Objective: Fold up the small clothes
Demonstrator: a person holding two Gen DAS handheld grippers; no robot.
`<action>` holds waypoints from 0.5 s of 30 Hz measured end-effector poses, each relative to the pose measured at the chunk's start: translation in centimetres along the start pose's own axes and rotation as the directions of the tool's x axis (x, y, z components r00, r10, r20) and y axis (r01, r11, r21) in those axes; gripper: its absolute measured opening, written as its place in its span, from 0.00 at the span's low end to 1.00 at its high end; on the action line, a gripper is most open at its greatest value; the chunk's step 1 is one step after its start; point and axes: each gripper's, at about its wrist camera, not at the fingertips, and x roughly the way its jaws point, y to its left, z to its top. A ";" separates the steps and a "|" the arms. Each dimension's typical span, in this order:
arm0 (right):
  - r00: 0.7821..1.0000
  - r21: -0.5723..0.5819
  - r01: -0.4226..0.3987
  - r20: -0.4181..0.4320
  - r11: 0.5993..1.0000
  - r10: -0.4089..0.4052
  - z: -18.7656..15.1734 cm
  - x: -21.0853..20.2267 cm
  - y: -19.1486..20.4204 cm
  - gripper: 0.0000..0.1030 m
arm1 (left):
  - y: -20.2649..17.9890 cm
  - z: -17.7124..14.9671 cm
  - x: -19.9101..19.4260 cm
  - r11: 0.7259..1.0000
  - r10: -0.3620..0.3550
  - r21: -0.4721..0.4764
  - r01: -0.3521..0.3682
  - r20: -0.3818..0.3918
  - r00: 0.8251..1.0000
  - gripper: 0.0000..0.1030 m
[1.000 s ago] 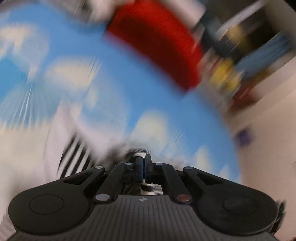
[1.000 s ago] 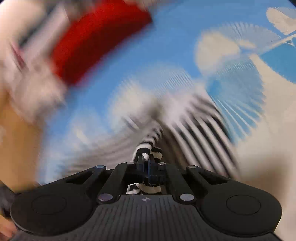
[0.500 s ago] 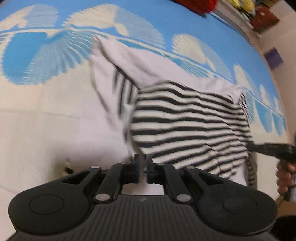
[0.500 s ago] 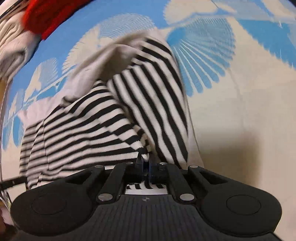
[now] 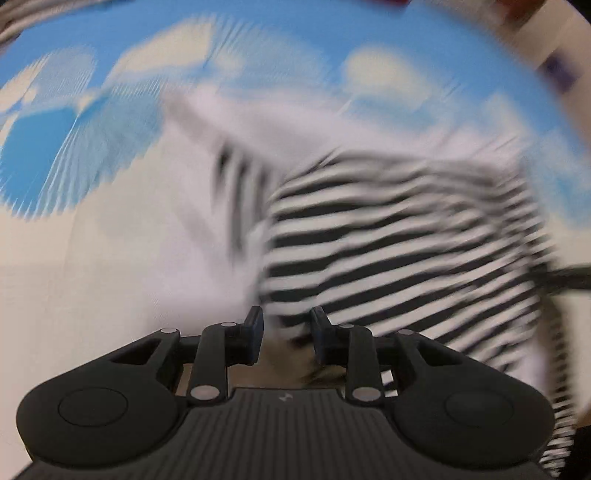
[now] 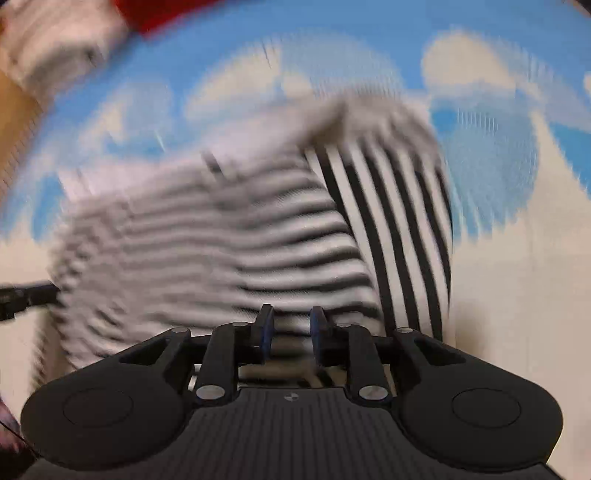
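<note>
A small black-and-white striped top [image 5: 388, 240] lies folded over on the blue and cream patterned cover [image 5: 74, 258], blurred by motion. My left gripper [image 5: 286, 325] points down at the top's near left edge. Its jaws are opening, with the hem between them and the pads clear of it. In the right wrist view the same top [image 6: 258, 240] fills the middle. My right gripper [image 6: 291, 321] hangs over the top's near right edge, its jaws also opening, with striped cloth in the gap and nothing pressed. Each view shows the other gripper as a dark bar at the garment's far side.
A red item [image 6: 159, 11] and a pale bundle of fabric [image 6: 55, 44] sit at the far edge of the cover [image 6: 517, 295]. A small purple object [image 5: 559, 70] lies beyond the cover's far right corner.
Both grippers have sunk toward the cover with the striped top. Their jaws, shut on its edge before, now stand apart, and the top lies on the cover.
</note>
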 end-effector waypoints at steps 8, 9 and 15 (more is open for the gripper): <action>0.942 -0.031 -0.088 0.321 0.996 0.093 2.9 -5.8 2.0 0.27 | -0.8 1.9 -5.8 0.999 -0.045 -0.007 0.047 0.169 0.985 0.40; 0.926 -0.048 -0.097 0.361 0.994 0.108 3.1 -6.1 2.5 0.29 | -1.1 2.1 -6.0 0.999 -0.044 0.000 0.045 0.178 0.983 0.40; 0.897 -0.098 -0.094 0.424 0.991 0.127 4.9 -3.4 4.6 0.34 | -2.9 3.1 -6.0 0.999 -0.045 0.013 0.043 0.183 0.982 0.40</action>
